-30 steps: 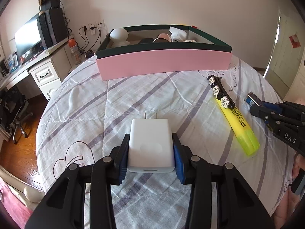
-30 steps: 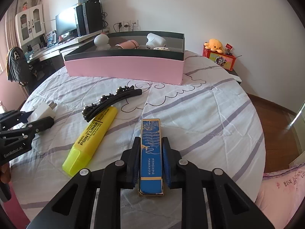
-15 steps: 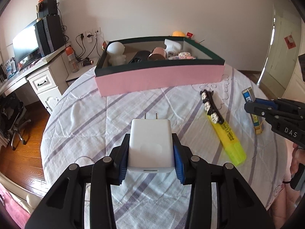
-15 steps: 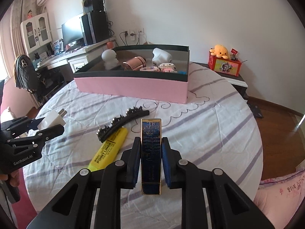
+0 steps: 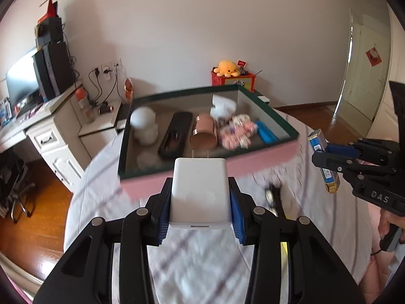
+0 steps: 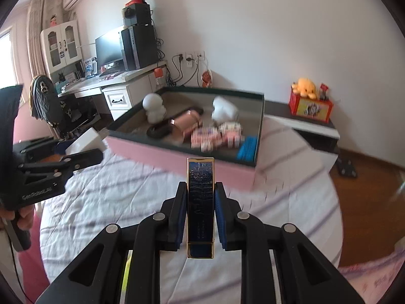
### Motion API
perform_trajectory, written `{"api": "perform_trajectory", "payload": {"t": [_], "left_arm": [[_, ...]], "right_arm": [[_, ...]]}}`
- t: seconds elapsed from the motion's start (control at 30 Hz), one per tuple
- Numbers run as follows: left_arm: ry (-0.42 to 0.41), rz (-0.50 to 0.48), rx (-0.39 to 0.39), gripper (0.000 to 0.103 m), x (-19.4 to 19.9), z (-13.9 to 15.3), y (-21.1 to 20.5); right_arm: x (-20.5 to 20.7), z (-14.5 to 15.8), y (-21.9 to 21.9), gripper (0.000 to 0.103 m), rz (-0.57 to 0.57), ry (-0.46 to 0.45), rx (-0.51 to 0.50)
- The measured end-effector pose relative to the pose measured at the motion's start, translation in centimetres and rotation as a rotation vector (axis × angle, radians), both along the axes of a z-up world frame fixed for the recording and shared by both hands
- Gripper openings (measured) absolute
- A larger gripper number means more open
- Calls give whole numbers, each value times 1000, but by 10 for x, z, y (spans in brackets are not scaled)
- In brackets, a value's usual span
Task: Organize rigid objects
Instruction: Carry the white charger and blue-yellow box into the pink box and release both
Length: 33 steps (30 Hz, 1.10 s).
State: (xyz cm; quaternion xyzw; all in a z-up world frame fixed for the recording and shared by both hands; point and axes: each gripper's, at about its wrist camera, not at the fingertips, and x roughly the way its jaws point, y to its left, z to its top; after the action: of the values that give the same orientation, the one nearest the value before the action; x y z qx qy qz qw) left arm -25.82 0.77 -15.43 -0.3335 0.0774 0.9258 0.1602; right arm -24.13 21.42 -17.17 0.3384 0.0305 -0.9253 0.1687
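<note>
My left gripper (image 5: 200, 210) is shut on a white plug charger (image 5: 200, 192), held in the air in front of the pink box (image 5: 253, 162). My right gripper (image 6: 200, 215) is shut on a slim dark blue box with gold trim (image 6: 200, 202), also lifted, facing the pink box (image 6: 177, 159). The box holds a white round figure (image 5: 144, 126), a black case (image 5: 176, 135), a pink cylinder (image 5: 203, 133), patterned packs (image 5: 236, 131) and a blue item (image 5: 265, 133). Each gripper shows in the other's view: the right one (image 5: 326, 162), the left one (image 6: 83, 149).
A black studded hair clip (image 5: 274, 198) lies on the striped bedspread (image 5: 202, 266), with a bit of yellow highlighter (image 5: 283, 248) behind my fingers. A desk with monitor (image 6: 108, 48) stands to the left, a red box with a plush toy (image 6: 310, 101) on the side table.
Both grippers have risen and moved toward the pink box with their objects still held. The box's inside now shows from above; the highlighter and hair clip have dropped low in view.
</note>
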Motion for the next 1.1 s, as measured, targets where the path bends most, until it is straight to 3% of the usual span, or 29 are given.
{"api": "perform_trajectory", "payload": {"t": [0.27, 0.5, 0.77, 1.1], "left_arm": [[-13, -29, -22, 41, -68, 4, 22], [-70, -21, -21, 40, -112, -18, 32], [-111, -23, -48, 40, -119, -47, 37], [-116, -45, -12, 41, -128, -51, 33]], "right_arm": [[-63, 17, 3, 21, 21, 19, 25], [-116, 10, 10, 21, 16, -13, 38], [-163, -5, 10, 21, 25, -61, 94], [-228, -23, 8, 21, -3, -111, 135]]}}
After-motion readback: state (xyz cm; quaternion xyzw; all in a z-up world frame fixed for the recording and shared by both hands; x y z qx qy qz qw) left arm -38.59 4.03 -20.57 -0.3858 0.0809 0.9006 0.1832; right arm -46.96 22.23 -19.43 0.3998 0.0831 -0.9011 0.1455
